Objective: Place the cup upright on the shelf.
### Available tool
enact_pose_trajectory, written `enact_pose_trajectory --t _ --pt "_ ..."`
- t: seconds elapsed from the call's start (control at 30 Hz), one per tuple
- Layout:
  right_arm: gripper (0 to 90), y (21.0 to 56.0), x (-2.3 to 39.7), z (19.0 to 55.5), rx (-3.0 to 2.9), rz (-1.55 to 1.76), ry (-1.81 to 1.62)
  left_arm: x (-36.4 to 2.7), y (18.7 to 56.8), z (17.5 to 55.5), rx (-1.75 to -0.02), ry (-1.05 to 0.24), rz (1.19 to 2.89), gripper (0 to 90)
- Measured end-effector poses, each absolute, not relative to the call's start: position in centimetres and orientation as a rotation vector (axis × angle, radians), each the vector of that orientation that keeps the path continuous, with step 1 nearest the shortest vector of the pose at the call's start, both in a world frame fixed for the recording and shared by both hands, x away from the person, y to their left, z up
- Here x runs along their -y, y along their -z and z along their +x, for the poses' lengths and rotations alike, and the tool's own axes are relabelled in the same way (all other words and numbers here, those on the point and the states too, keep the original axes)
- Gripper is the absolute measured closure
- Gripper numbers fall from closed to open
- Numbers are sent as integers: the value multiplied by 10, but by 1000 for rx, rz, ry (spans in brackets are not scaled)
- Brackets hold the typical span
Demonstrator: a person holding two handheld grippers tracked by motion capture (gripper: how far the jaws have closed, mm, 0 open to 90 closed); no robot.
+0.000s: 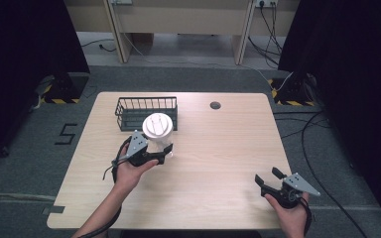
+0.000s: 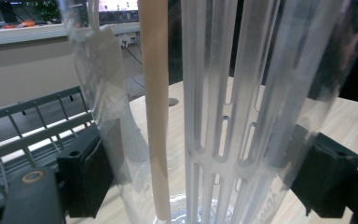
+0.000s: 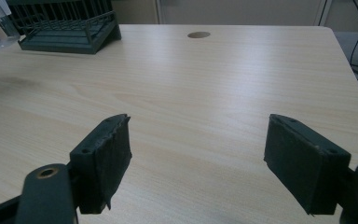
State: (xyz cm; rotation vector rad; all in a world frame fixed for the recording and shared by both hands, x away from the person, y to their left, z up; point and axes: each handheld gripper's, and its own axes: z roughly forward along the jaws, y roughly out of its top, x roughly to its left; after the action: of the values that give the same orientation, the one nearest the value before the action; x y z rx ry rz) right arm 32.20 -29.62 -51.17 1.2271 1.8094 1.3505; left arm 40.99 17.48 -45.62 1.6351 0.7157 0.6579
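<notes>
Pale wood surface (image 1: 218,168) lies under both my hands, with grey floor and dark curtains around it and a black wire basket (image 1: 146,112) standing toward the far left. My left gripper (image 1: 155,156) has its fingers (image 2: 81,175) clenched on a clear plastic container (image 2: 223,116) with a white lid, which stands just in front of the basket. Inside it I can see a slotted white insert and a beige stick. I judge it light and stiff but thin-walled, smooth enough to slip and likely to flex if I squeeze hard. I hold it low on the body, pads on opposite sides; that seems the steadiest place, better than the lid. My right gripper (image 1: 273,179) hovers near the surface's right front edge, fingers (image 3: 103,161) spread wide, grasping nothing.
</notes>
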Motion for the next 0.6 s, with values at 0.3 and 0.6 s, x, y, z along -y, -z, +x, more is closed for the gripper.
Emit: enact_pose_trajectory --t 0.3,0.6 --pt "233 512 296 322 -1809 1229 -1351 -181 447 420 -730 -669 1620 174" --pt "233 512 296 322 -1811 1237 -1356 -188 439 430 -744 -695 1612 174"
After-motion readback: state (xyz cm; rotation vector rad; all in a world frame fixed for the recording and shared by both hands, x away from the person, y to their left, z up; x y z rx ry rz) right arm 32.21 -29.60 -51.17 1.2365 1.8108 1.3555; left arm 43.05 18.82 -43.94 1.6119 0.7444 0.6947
